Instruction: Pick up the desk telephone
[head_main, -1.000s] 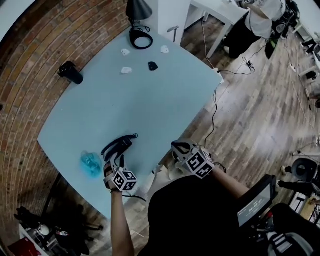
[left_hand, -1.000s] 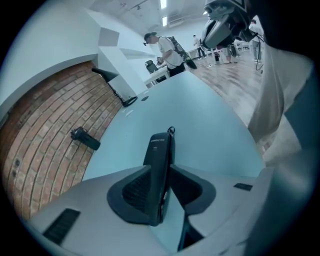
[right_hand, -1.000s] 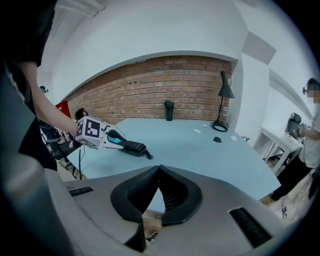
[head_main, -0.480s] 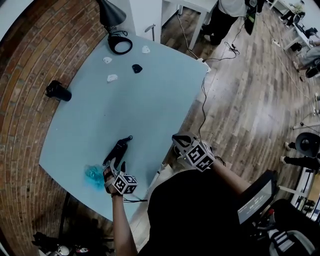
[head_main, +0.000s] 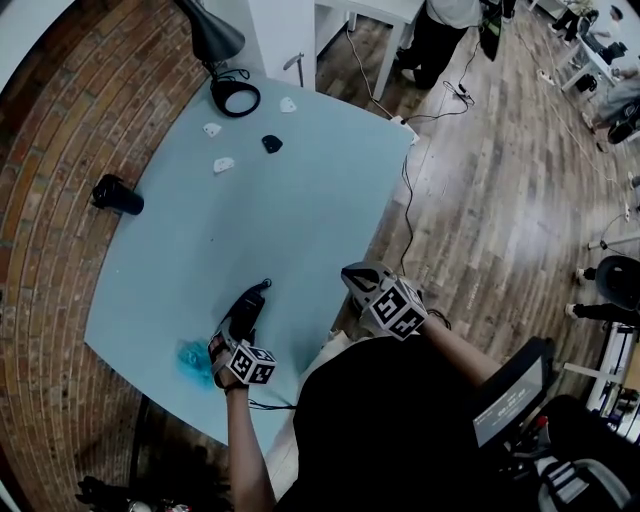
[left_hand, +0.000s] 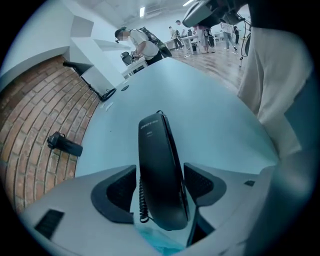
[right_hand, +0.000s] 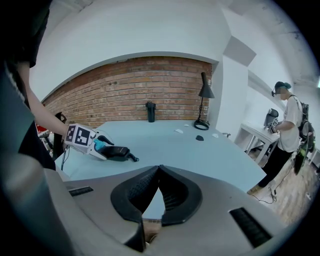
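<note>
Straddling the phone (left_hand: 159, 165) on the table (head_main: 300, 200), our left claw (head_main: 238, 325) has just been opening, now wide enough to clear its body; right claw (right_hand: 159, 171) sits closed, spare.

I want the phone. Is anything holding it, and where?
Nothing is held. The left hand-held gripper has just been opening its jaws, now clear of the black plastic telephone handset between them. The right hand-held gripper is shut, empty.

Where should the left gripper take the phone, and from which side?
Grip the phone by its long flanks at the near end, from above: it is slim and lies lengthwise between the left gripper's jaws, which have just been opening and stand clear of it.
</note>
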